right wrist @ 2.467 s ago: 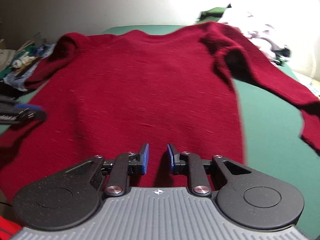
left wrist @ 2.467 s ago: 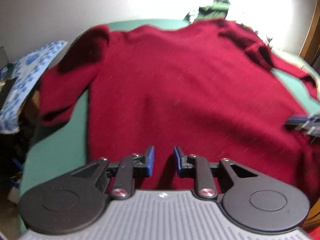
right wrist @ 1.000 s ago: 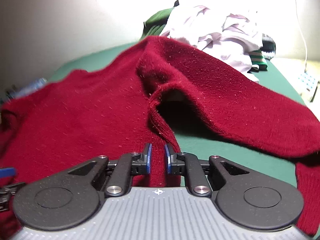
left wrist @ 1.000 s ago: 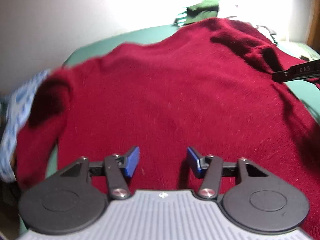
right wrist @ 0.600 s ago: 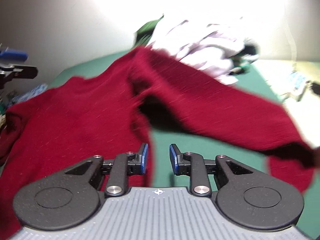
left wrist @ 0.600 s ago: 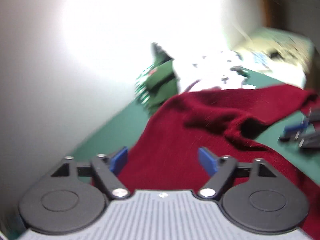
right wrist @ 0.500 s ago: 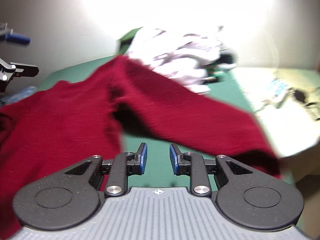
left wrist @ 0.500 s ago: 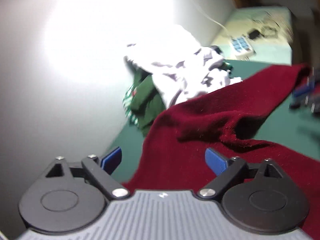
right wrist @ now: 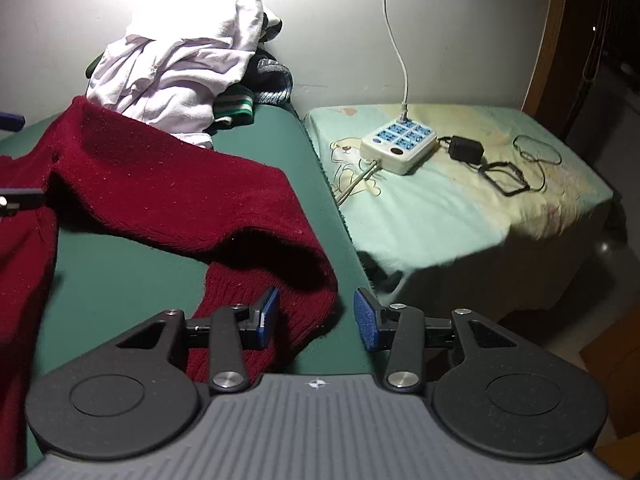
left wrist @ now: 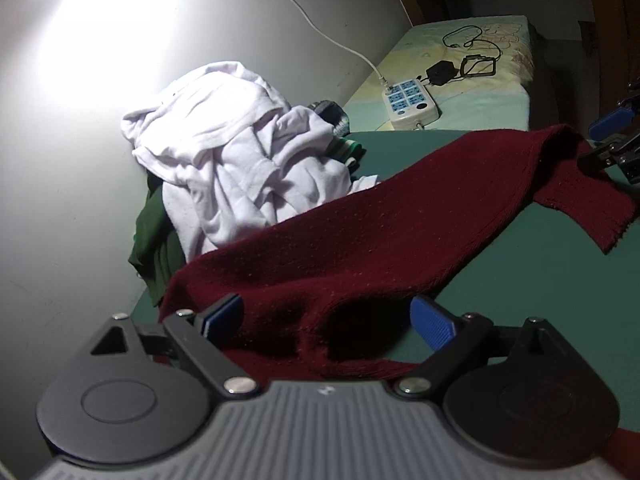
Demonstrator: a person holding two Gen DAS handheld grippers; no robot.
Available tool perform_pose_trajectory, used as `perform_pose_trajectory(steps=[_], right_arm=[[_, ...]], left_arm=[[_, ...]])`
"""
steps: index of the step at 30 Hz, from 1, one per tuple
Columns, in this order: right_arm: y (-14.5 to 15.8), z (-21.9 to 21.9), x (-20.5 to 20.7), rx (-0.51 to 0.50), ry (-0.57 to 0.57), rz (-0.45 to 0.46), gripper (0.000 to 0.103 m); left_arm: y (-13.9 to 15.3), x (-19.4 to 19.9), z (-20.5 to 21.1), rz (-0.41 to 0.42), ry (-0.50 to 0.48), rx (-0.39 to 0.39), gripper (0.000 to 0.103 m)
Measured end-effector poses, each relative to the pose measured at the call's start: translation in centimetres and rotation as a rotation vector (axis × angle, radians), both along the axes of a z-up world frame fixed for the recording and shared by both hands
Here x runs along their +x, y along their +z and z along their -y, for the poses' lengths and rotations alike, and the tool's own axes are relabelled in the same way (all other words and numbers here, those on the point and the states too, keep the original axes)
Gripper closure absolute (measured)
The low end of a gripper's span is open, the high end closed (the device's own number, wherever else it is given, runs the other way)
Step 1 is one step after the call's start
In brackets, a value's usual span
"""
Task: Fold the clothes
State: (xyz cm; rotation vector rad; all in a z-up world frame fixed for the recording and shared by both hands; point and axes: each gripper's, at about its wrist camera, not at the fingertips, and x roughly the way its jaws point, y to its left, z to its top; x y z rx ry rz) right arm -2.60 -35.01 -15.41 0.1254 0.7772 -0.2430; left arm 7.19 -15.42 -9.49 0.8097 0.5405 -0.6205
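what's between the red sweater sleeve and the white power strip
In the right wrist view: bare green table top, then pale printed cloth under the power strip, beyond the red sweater sleeve.

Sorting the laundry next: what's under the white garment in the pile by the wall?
Under the white garment, a green striped piece and a grey knit poke out; anything deeper is covered.

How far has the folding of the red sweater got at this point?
Done: the red sweater lies spread on the green table, no fold made yet. In hand: both grippers are open at its right sleeve, the right gripper, whose jaws have just been opening, at the cuff, the left gripper near the armpit. Left: sleeves, body, then the pile of clothes behind.
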Motion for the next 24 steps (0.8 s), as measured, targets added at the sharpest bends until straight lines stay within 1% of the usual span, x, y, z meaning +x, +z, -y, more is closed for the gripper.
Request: perform_pose_trajectory(steps=[3,6,7,8,10,11,14,16,18,21,22,24], right_arm=[[-0.4,0.1,0.5,0.050,-0.038,0.009,0.061],[-0.5,0.3,0.6,0.063,-0.062,0.021,0.063],[-0.5,0.3,0.6,0.066,-0.069,0.025,0.068],[-0.5,0.2,0.6,0.065,-0.073,0.032,0.081],[-0.6,0.4,0.6,0.069,-0.078,0.048,0.094],[-0.5,0.5,0.7,0.071,-0.096,0.055,0.098],[0.6,1.3,0.5,0.099,-0.175,0.112,0.098],[1.9,1.6,0.6,0.098,-0.211,0.170,0.098],[3.3,1.7,0.8,0.093,-0.221,0.231,0.098],[5.2,1.3,1.6,0.099,-0.201,0.316,0.098],[5.6,1.0,1.9,0.100,-0.180,0.344,0.098],[6.4,-0.2,2.7,0.085,-0.112,0.392,0.098]], left_arm=[[-1.0,0.2,0.2,0.015,-0.009,0.043,0.011],[-1.6,0.7,0.1,0.028,-0.011,0.053,0.011],[-1.8,0.8,0.2,0.033,-0.014,0.052,0.011],[-1.9,0.9,0.4,0.037,-0.017,0.050,0.011],[-2.2,1.0,0.9,0.043,-0.019,0.046,0.012],[-2.4,1.0,1.1,0.043,-0.017,0.045,0.013],[-3.2,1.1,1.4,0.032,-0.004,0.042,0.019],[-3.7,1.0,1.4,0.021,0.004,0.037,0.019],[-3.3,0.4,1.1,0.019,0.002,0.009,0.016],[-1.8,-1.0,0.2,0.019,-0.011,-0.055,0.012],[-1.3,-1.5,-0.1,0.028,-0.018,-0.068,0.011],[-0.3,-2.6,-0.7,0.045,-0.029,-0.088,0.005]])
